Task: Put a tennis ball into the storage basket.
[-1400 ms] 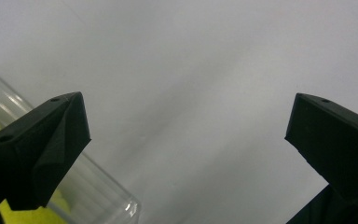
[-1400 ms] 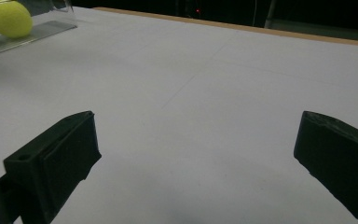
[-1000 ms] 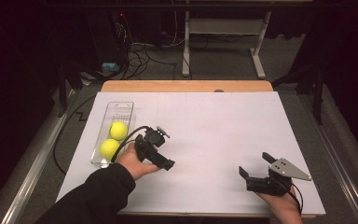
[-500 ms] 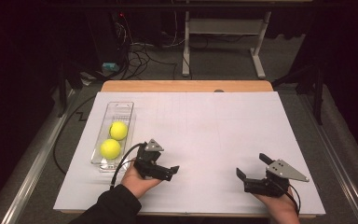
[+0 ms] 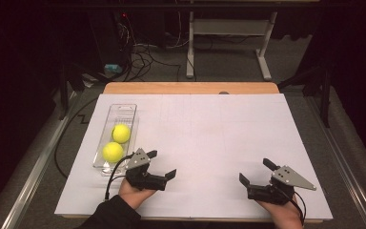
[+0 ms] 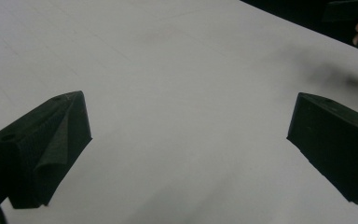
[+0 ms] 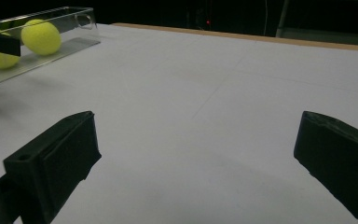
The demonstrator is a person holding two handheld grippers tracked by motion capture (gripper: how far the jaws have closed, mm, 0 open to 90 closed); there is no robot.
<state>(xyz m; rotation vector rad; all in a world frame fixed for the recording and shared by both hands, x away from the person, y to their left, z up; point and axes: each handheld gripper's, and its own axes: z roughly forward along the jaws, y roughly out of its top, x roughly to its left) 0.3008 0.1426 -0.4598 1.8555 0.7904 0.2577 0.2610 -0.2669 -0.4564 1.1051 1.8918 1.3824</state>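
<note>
Two yellow-green tennis balls lie in a clear plastic tray (image 5: pixel 123 109) at the table's left: one ball (image 5: pixel 121 133) farther back, the other ball (image 5: pixel 112 152) nearer the front. In the right gripper view the tray (image 7: pixel 70 45) and a ball (image 7: pixel 40 37) appear at top left. My left gripper (image 5: pixel 161 164) sits just right of the tray's near end, open and empty, jaws wide over white paper (image 6: pixel 177 93). My right gripper (image 5: pixel 256 171) rests near the front right edge, open, with nothing between its jaws.
White paper (image 5: pixel 209 129) covers most of the wooden table (image 5: pixel 190 88). Behind the table stand a desk frame (image 5: pixel 228 43) and tangled cables (image 5: pixel 140 57) on the floor. A metal rail (image 5: pixel 43 157) runs along the left side.
My left gripper has drawn back from the tray toward the front edge and turned its jaws to the right. The right gripper has barely shifted.
</note>
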